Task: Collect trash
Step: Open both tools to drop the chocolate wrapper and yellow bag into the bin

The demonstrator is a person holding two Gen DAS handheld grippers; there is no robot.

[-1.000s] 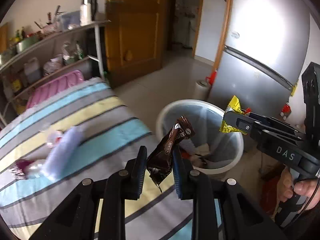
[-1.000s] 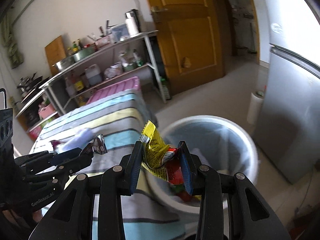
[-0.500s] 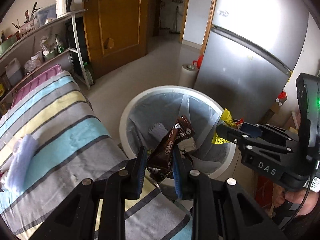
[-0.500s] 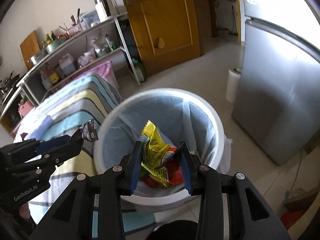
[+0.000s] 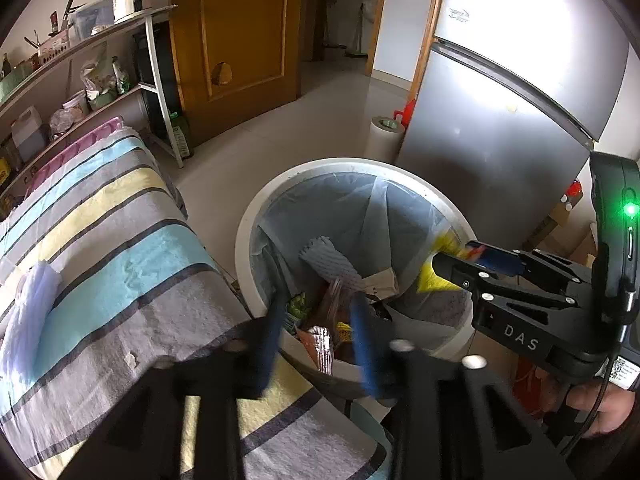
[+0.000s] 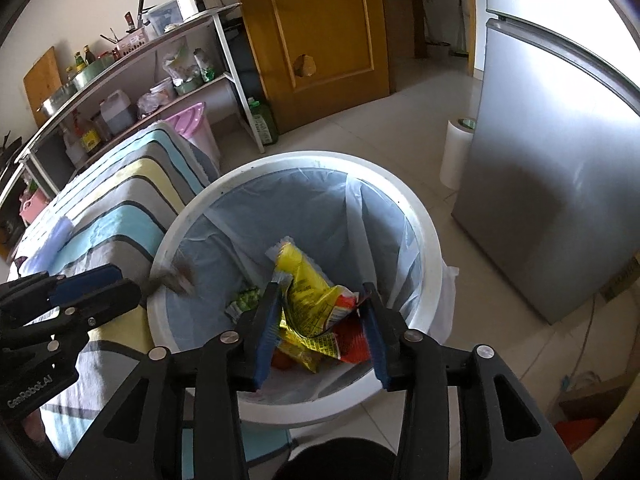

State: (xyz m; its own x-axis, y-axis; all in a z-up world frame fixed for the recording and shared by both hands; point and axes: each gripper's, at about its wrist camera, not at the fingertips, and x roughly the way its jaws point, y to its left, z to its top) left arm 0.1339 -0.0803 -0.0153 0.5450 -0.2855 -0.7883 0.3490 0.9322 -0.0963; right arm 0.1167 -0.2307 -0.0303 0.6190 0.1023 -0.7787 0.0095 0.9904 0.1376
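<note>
Trash bin (image 6: 430,248): on the floor, just beside the end of the bed (image 5: 120,248), which lies to its left.
Fridge (image 6: 560,160): right of the bin, near it.
Paper roll (image 6: 456,152): on the floor behind the bin, against the fridge's side.
Door (image 6: 320,36): behind the bin, well apart.
Shelf rack (image 6: 132,64): behind the bed, left of the door.
Wrappers (image 6: 312,292): inside the bin, at its bottom.

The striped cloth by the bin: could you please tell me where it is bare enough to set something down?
The striped cloth is bare across its blue and grey bands between the white bag at its left edge and the bin. The bin's bottom is crowded with wrappers, and the shelves behind are full.
</note>
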